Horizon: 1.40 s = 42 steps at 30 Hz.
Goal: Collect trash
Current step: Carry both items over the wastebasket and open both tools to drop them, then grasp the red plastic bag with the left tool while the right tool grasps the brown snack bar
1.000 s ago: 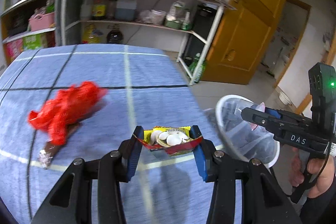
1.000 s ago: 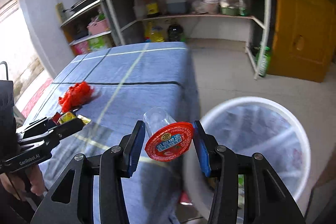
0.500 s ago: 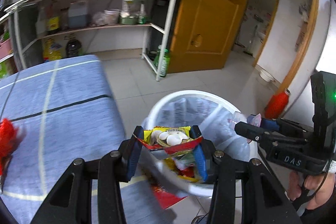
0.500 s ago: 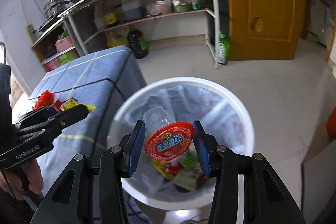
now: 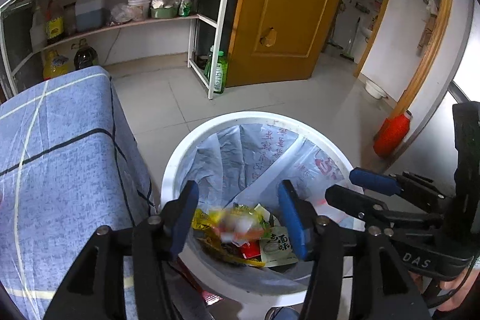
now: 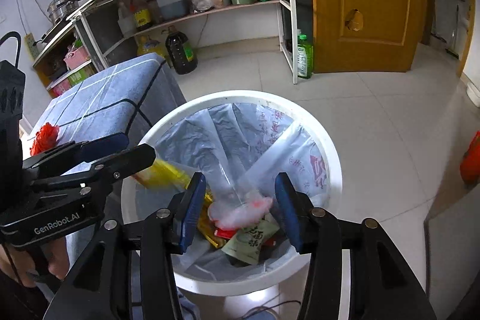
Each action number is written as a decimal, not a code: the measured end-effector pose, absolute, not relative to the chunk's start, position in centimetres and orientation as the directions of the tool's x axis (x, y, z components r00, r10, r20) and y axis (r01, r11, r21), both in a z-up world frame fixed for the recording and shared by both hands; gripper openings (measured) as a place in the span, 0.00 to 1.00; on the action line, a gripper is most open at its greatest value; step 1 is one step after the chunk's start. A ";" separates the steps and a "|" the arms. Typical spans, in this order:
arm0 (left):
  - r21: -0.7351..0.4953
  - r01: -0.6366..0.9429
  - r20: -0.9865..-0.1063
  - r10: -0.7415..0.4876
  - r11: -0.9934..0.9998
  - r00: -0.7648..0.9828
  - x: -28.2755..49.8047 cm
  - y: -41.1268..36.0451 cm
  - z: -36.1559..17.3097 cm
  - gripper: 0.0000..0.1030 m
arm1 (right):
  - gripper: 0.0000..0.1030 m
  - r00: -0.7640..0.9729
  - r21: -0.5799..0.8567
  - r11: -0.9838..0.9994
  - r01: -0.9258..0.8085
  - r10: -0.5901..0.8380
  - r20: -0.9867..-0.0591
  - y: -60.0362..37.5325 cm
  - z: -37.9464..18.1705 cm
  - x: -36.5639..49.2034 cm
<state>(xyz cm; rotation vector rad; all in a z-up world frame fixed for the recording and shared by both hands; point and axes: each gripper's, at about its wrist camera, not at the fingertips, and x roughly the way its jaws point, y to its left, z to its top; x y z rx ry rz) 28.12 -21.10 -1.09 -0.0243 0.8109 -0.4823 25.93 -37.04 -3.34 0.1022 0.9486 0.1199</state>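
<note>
Two pieces of trash are caught in mid-drop over the white bin (image 6: 334,167), which stands on the tiled floor just beside the blue-covered surface (image 5: 60,164). The left gripper (image 5: 238,222) is held above the bin's mouth with its fingers opening; nothing is pressed between them, and the yellow snack wrapper (image 5: 237,225) is seen as a blur below them, already free and on its way down into the liner. The right gripper (image 6: 238,210) is likewise poised over the bin, its fingers opening, and the clear cup with the red lid (image 6: 240,207) is blurred between and beneath them, untouched by either pad. At the bottom of the bin several wrappers and packets (image 6: 250,240) are already gathered, so a fair share of the collecting appears to be done. It is not finished, however: a red mesh bag (image 6: 45,137) is left lying on the surface, seen in the right wrist view beyond the left gripper. Whether more litter lies beside it cannot be told, since most of the surface is out of view or hidden. It is judged that at least one more trip to the surface is called for before the task can be counted complete.
</note>
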 end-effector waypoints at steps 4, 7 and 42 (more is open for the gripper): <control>-0.209 0.391 -0.688 -0.419 0.896 0.592 28.2 -20.7 -1.2 0.58 | 0.50 0.583 0.143 0.989 -0.046 0.143 -0.800 -37.2 -3.2 25.9; -0.207 0.389 -0.681 -0.417 0.898 0.602 28.1 -20.4 -0.9 0.60 | 0.50 0.589 0.145 0.989 -0.041 0.141 -0.796 -37.2 -2.9 25.9; -0.089 0.058 -0.615 -0.101 0.994 0.782 25.2 4.3 1.9 0.60 | 0.50 0.534 0.249 0.877 -0.411 0.454 -0.713 -18.8 1.2 27.1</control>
